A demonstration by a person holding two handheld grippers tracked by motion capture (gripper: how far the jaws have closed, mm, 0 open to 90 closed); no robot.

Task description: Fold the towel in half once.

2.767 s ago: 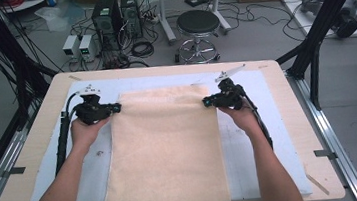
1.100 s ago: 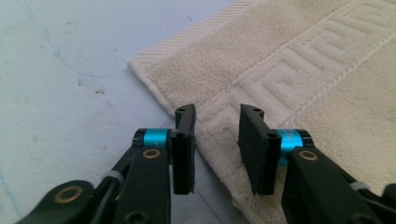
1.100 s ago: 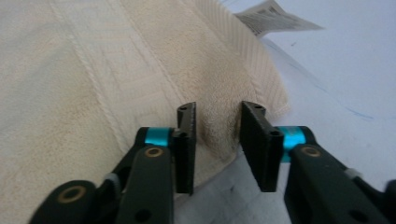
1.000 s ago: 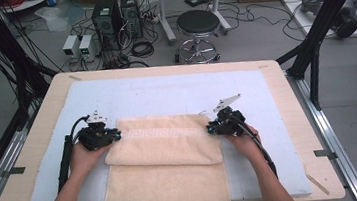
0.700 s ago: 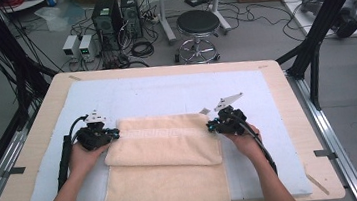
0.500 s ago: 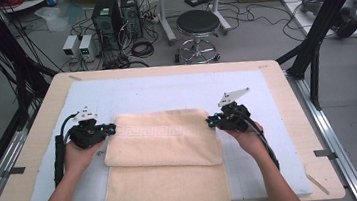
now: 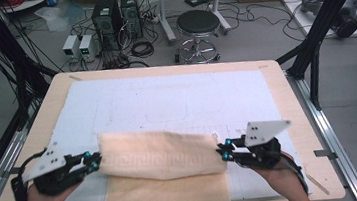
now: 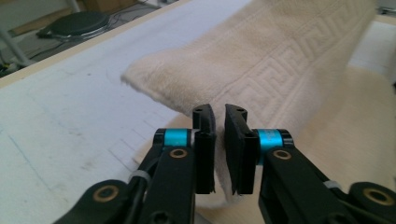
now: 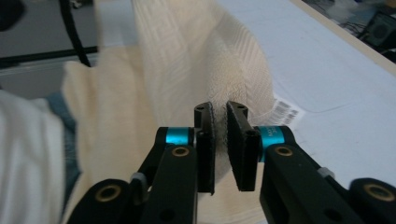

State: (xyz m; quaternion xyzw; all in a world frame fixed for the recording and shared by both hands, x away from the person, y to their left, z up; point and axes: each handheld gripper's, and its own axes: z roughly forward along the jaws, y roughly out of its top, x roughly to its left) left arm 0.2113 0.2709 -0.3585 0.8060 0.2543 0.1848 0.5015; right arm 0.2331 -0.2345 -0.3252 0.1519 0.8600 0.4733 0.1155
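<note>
Two tongs point(image 7: 94, 161) point(image 7: 223, 152) pinching folded towel point(image 7: 162, 155) edges, table point(image 7: 173, 70) beyond bare.

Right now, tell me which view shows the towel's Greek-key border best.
The left gripper view: the border runs close and sharp across the folded towel. The high view shows it small along the fold's near edge. The right gripper view gives only a blurred trace.

a light wooden table point(image 7: 294, 118) carries a pale blue mat point(image 7: 166, 101), with a folded cream towel point(image 7: 165, 182) on it.
</note>
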